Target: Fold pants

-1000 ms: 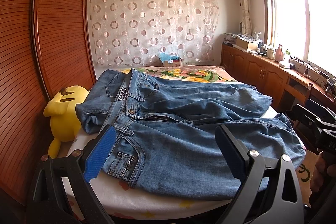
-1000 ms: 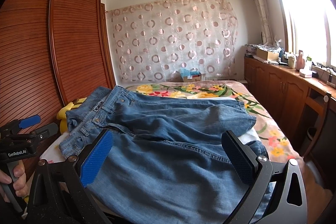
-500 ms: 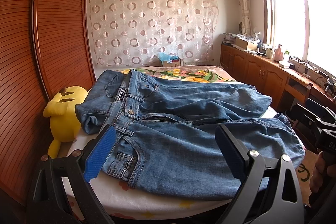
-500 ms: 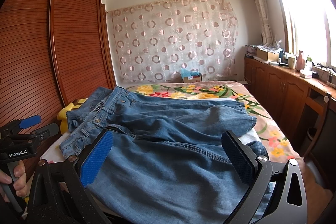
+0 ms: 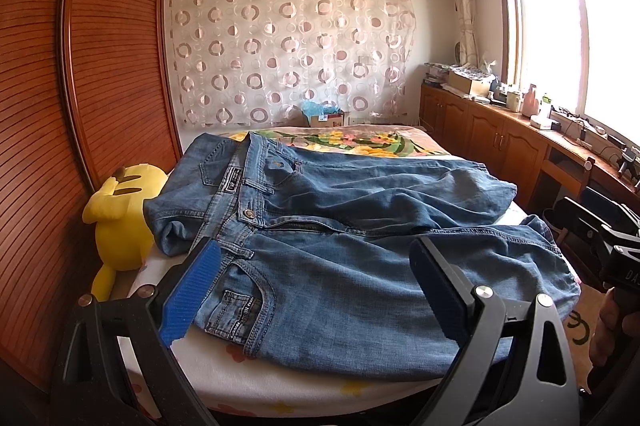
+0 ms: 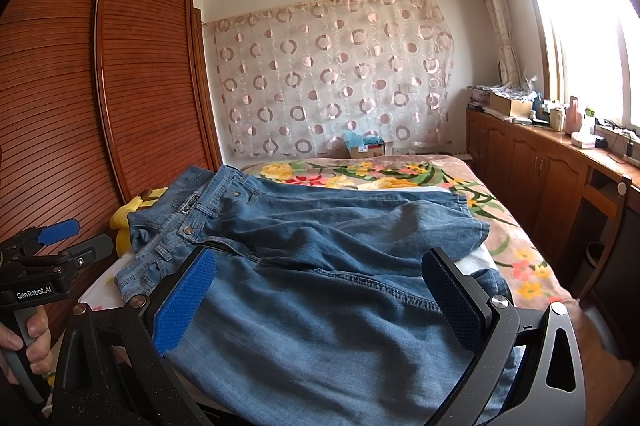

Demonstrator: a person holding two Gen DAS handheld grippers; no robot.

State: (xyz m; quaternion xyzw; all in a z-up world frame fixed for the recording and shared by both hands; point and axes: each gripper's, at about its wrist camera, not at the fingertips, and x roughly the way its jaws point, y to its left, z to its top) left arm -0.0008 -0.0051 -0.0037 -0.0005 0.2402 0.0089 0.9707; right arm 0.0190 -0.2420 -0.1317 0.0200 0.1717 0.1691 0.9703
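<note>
Blue denim pants (image 5: 340, 250) lie spread across the near end of the bed, waistband to the left, both legs running right; the far leg overlaps the near one. In the right wrist view the same pants (image 6: 320, 266) fill the foreground. My left gripper (image 5: 316, 286) hovers open above the near hip pocket, nothing between its blue pads. My right gripper (image 6: 316, 298) stands open over the near leg, also holding nothing. Each gripper shows at the edge of the other's view, the right gripper (image 5: 608, 246) and the left gripper (image 6: 44, 266), held in a person's hand.
A yellow plush toy (image 5: 120, 210) sits between the bed and the wooden wardrobe (image 5: 80, 106) on the left. A floral blanket (image 6: 360, 178) covers the far part of the bed. Wooden cabinets (image 5: 500, 142) with clutter run under the window at right.
</note>
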